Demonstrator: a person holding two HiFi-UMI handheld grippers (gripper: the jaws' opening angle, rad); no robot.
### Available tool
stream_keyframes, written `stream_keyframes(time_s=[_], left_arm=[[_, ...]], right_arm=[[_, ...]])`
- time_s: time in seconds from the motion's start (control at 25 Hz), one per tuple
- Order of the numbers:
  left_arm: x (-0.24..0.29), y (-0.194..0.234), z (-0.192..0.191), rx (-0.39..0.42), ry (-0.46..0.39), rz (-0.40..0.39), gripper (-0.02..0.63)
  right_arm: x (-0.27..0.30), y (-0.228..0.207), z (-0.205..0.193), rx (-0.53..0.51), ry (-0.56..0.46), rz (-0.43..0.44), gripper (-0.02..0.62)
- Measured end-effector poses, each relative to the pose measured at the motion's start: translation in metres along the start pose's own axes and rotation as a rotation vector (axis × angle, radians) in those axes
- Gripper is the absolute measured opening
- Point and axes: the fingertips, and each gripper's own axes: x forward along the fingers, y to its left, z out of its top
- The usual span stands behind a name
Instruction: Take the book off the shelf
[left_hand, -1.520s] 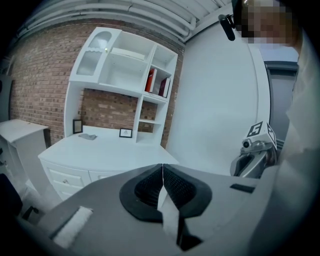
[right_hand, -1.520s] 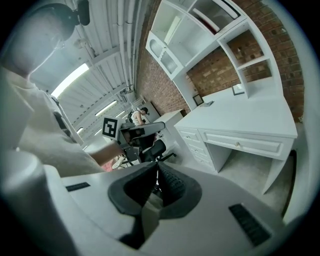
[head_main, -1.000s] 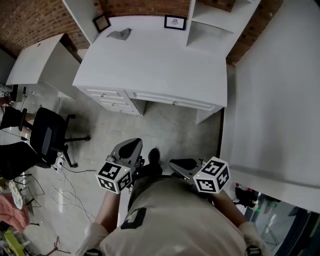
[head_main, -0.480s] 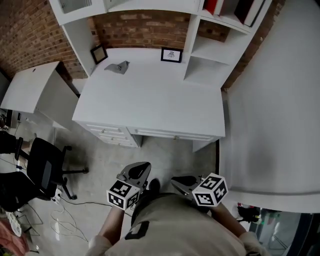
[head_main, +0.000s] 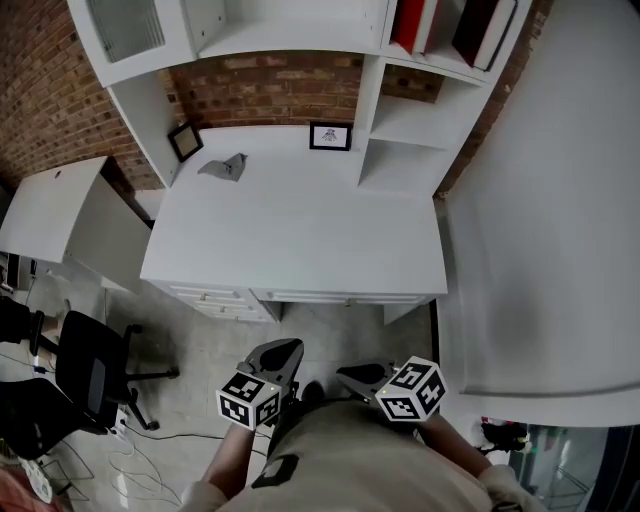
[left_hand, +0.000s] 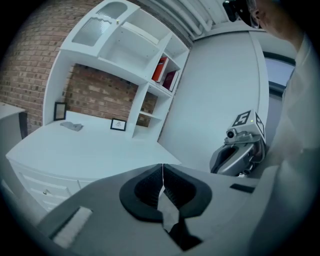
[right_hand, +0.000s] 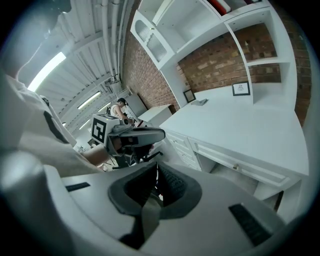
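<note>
Red book on shelf (seemingly upright)

Place: an office or study corner, by what I see around me.
Desk: a white desk with drawers stands before me, backed against a brick wall.
Shelving: a white shelf unit rises from the desk, with books upright in an upper compartment.
Seating: a black swivel chair stands on the floor to my left.
Decor: a small framed picture stands at the desk's back edge.
Overhead: long strip lights run along a bare ceiling.
</note>
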Motion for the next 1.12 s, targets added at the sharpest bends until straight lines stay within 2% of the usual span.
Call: stream_keyframes(time_s=[0.24, 0.44, 0.72, 0.92, 1.12], left_arm=[[0.03, -0.012, 0.02, -0.033, -0.009, 0.018, 0.006], [0.066, -0.036, 0.036, -0.013, -0.003, 0.001, 0.006], [0.117, -0.063, 0.051, 0.012, 0.008, 0.009, 0.006], [0.149, -0.076, 0.06, 0.028, 0.016, 0.034, 0.006], [0.181, -0.096, 0.064, 0.041, 0.031, 0.018, 0.006]], right_arm=[[-0.017, -0.028, 0.017, 0.007, -0.023, 0.043, 0.006], [-0.036, -0.056, 0.024, 0.016, -0.027, 0.085, 0.006], [-0.073, -0.104, 0.032, 0.076, -0.089, 0.13, 0.006], [-0.1, -0.133, 0.032, 0.084, -0.108, 0.141, 0.006], [-0.125, -0.159, 0.027, 0.113, -0.13, 0.143, 0.006]])
